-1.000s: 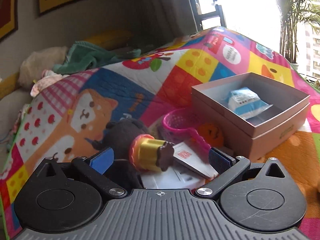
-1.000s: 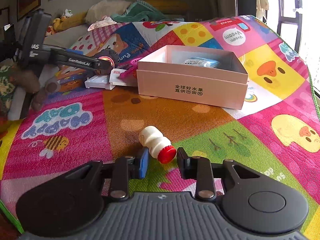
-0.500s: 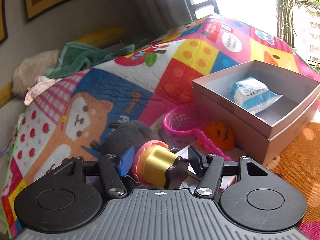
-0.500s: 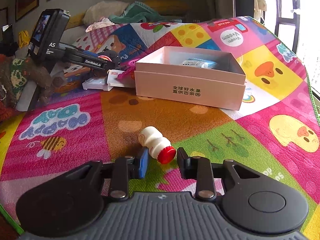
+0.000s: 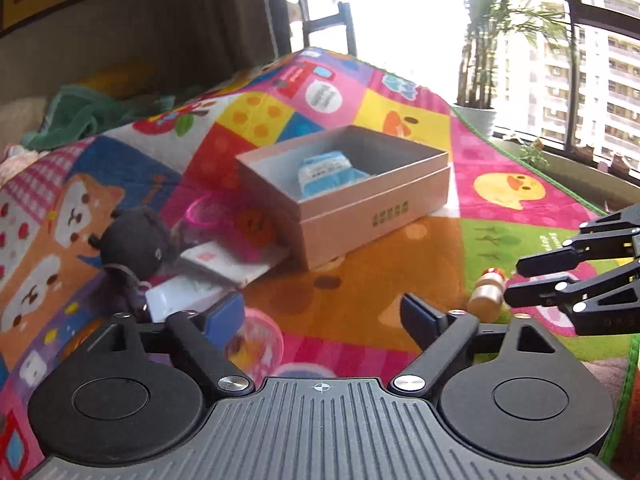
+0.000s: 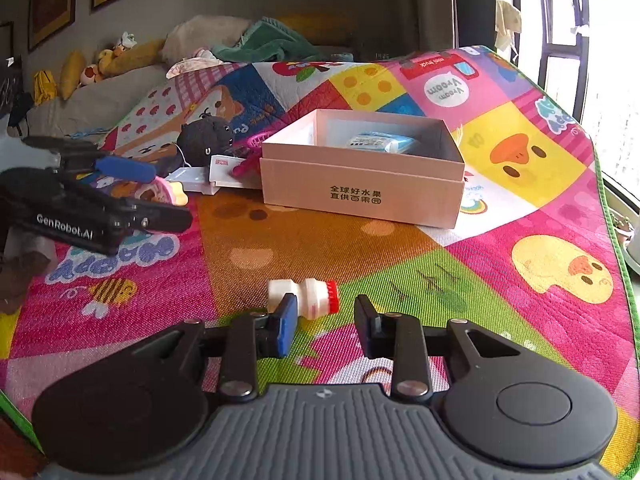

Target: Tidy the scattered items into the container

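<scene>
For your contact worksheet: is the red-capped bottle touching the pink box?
Apart. The right wrist view shows bare orange mat between the bottle and the box.

Daylight enters through the window (image 5: 400,20) at the far right and is overexposed to white in the left wrist view. The wall (image 5: 140,32) at far left remains dim by contrast. The play mat (image 6: 360,248) is evenly and brightly lit, with saturated colours. The box (image 6: 360,184) casts a soft shadow inside its near wall. The left wrist view shows motion blur, strongest on the toys (image 5: 224,232) at near left. The right wrist view is sharp. Both views bend strongly at the edges through fisheye distortion.
</scene>
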Demonstrator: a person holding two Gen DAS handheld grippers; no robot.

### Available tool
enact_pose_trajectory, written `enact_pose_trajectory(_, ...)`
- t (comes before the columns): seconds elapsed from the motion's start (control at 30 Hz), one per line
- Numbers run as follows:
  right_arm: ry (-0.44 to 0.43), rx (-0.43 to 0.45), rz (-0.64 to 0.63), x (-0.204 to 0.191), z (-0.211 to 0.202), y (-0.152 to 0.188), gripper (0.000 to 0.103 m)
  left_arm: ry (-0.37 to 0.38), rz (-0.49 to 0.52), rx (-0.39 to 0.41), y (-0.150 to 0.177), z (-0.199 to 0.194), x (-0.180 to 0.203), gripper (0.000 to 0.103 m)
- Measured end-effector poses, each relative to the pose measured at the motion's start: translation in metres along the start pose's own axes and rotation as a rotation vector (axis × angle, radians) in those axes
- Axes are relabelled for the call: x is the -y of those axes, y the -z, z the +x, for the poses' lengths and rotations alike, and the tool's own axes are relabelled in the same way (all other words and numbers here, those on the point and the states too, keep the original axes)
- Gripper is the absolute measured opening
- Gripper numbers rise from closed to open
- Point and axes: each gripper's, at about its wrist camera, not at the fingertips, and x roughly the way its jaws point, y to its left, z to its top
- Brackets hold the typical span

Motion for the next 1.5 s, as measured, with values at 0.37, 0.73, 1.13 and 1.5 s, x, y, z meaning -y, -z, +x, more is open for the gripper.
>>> enact_pose_trajectory(0.37,-0.165,0.052,-0.311,-0.09,0.035,-0.051,0.075,-0.296,-0.207,0.006,0.024,-0.047,-0.08,0.103)
enact_pose_trajectory(0.73,-0.12,0.011,-0.57,-0.171,0.112,-0.062,0.053,-0.308,-0.454,0.126,0.037,-0.069,-0.142,0.103)
enact_pose_trajectory(1.13,-0.333,-0.298,-0.003,-0.054,0.025,-0.076,0.053,-0.018,-0.235,0.118,0.024,-0.063,-0.077,0.103)
enact_pose_trajectory(1.5,-0.307,-0.187,0.077,-0.025,0.002,-0.047,0.073,-0.004,-0.058,0.032,0.021,-0.047,-0.026,0.103)
